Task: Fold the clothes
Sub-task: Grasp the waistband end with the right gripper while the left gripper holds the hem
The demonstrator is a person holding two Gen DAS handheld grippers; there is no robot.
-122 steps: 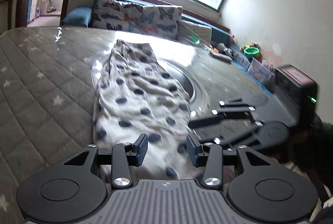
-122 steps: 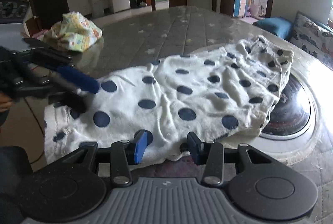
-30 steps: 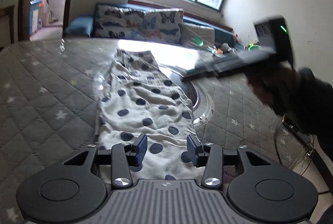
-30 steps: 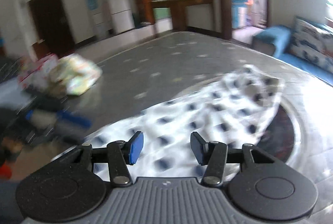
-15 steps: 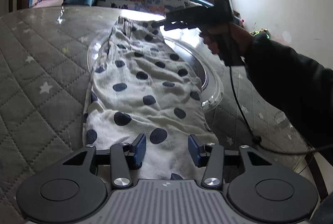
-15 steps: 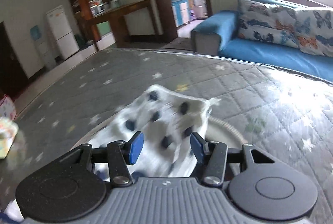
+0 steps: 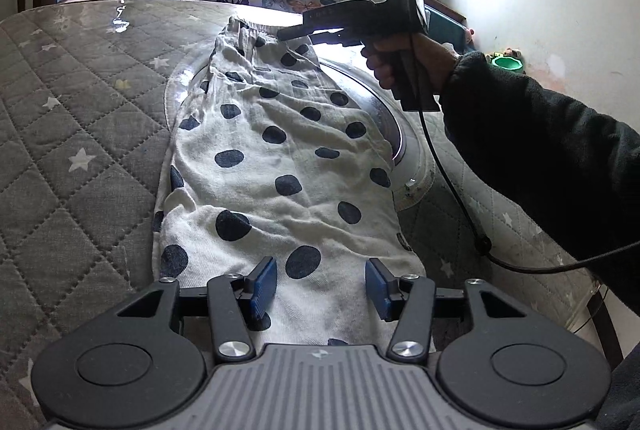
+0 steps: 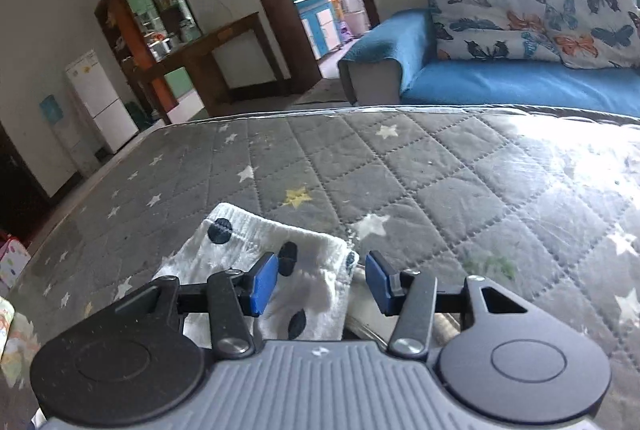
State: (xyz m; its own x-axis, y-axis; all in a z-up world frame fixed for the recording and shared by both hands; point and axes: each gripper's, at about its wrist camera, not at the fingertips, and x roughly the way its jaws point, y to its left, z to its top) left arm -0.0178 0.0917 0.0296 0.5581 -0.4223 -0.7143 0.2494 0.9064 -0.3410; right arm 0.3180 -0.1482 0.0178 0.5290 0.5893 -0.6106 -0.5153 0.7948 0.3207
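Observation:
A white garment with dark blue polka dots (image 7: 280, 166) lies stretched lengthwise on the grey quilted table cover (image 7: 68, 134). My left gripper (image 7: 320, 288) is open, just above the garment's near hem. My right gripper (image 8: 322, 280) is open and hovers over the garment's far end (image 8: 256, 250), at its right corner. In the left wrist view the right gripper (image 7: 296, 30) shows at the far waistband, held by a hand in a dark sleeve.
A round glass turntable (image 7: 408, 150) lies partly under the garment's right side. A cable (image 7: 460, 198) hangs from the right gripper across the table. A blue sofa with butterfly cushions (image 8: 520, 42) stands beyond the table's far edge. A patterned bundle (image 8: 6, 334) lies at the left.
My right gripper has swung from beside the left one to the garment's far end and dropped close to its corner. The left gripper has lowered a little toward the near hem. Both stay open.

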